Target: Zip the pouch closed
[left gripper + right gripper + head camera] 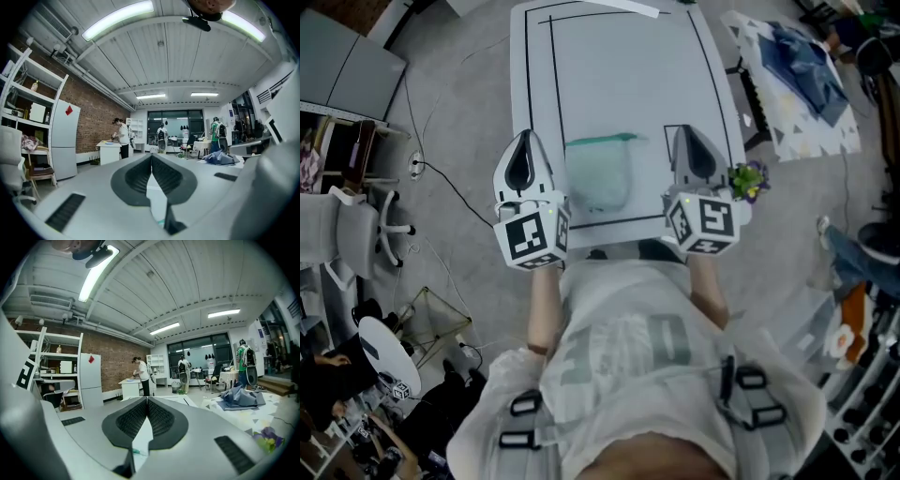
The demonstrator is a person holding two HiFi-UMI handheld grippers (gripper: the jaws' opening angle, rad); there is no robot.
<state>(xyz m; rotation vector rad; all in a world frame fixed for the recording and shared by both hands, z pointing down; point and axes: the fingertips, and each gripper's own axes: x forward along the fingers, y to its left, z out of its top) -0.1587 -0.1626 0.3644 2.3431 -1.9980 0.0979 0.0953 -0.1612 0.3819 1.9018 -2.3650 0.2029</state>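
Note:
A pale green pouch (598, 173) with a darker green zipper along its far edge lies on the white table (619, 66), near the front edge. My left gripper (525, 148) hovers just left of the pouch, jaws shut on nothing. My right gripper (691, 141) hovers to the pouch's right, also shut and empty. In the left gripper view the gripper (151, 159) points level across the room, with a sliver of table and green between the jaw bases. The right gripper view shows that gripper (146, 401) shut, a bit of green below.
Black lines mark a rectangle on the table (551, 56). A small purple-and-green flower (749, 178) sits at the table's right edge. A patterned mat with dark cloth (802, 66) lies on the floor at right. Chairs (356, 220) stand left. People work at a far counter (140, 376).

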